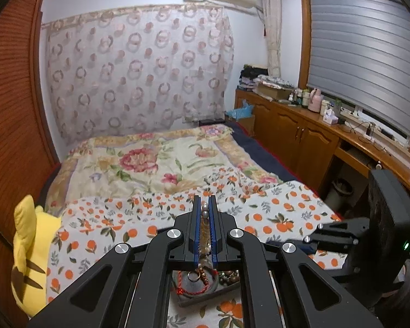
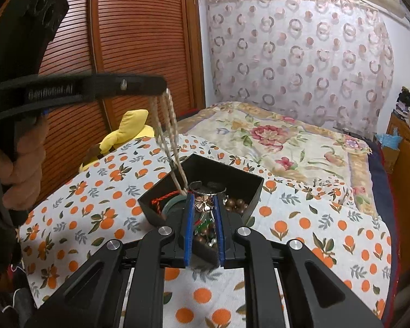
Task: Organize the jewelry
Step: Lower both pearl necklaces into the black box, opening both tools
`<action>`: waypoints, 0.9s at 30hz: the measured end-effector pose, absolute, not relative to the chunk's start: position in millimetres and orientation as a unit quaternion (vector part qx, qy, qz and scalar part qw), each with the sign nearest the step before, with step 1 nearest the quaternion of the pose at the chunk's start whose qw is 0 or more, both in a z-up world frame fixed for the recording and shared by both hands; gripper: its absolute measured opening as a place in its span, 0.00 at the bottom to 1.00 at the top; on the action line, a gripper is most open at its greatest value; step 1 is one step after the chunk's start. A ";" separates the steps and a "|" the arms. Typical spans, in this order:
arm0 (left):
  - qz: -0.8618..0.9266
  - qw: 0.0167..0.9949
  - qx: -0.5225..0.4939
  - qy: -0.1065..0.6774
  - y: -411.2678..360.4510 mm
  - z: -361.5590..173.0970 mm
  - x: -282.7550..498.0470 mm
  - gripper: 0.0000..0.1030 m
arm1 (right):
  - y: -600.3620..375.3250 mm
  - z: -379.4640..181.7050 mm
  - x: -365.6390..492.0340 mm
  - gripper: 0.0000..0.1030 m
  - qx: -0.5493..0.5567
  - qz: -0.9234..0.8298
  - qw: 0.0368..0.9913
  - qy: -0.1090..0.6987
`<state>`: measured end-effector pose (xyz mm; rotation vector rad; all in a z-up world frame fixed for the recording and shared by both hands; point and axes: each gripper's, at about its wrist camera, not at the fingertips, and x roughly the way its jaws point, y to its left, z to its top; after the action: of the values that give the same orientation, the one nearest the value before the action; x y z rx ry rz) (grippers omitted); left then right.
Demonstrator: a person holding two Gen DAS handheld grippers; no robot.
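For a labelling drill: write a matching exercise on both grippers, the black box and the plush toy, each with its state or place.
1 left gripper
2 right gripper
3 black box
4 plush toy

A beside the wardrobe
B shut on flower charm
C holds brown beads
D shut on twisted necklace

Pairs: 1-D, 2-B, 3-C, 4-A

In the right wrist view the box [image 2: 205,175] sits mid-frame on the bedspread [image 2: 95,205], jewelry inside it. A twisted chain [image 2: 166,131] runs from the left gripper [image 2: 165,88] at upper left down into it. The plush toy [image 2: 128,131] lies left of the box, the wardrobe [image 2: 139,27] behind.
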<state>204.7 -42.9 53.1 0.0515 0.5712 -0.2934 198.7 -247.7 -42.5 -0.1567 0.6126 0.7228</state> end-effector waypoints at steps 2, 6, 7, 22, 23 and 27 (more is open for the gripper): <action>-0.143 0.944 0.020 0.295 -40.1 41.3 211.3 0.05 | -244.7 -45.5 204.7 0.15 -0.074 0.350 0.885 0.298; -0.143 0.935 0.013 0.323 -35.7 17.4 218.2 0.05 | -237.0 -55.1 217.0 0.16 -0.069 0.354 0.880 0.309; -0.142 0.935 0.012 0.325 -33.7 13.6 218.3 0.05 | -235.1 -56.5 218.7 0.16 -0.070 0.355 0.879 0.311; -0.093 0.936 -0.006 0.339 4.1 -19.8 199.2 0.33 | -205.2 -82.8 238.7 0.16 -0.081 0.349 0.870 0.339; -0.088 0.936 -0.006 0.341 6.7 -22.4 197.5 0.35 | -205.3 -83.7 240.1 0.16 -0.081 0.348 0.870 0.340; -0.076 0.937 -0.007 0.340 13.6 -25.3 190.8 0.41 | -203.8 -86.8 241.0 0.19 -0.081 0.334 0.874 0.342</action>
<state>190.8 13.6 -25.3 -0.0144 0.6953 -0.1549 241.0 -203.8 -86.8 -0.1702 0.7150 0.6981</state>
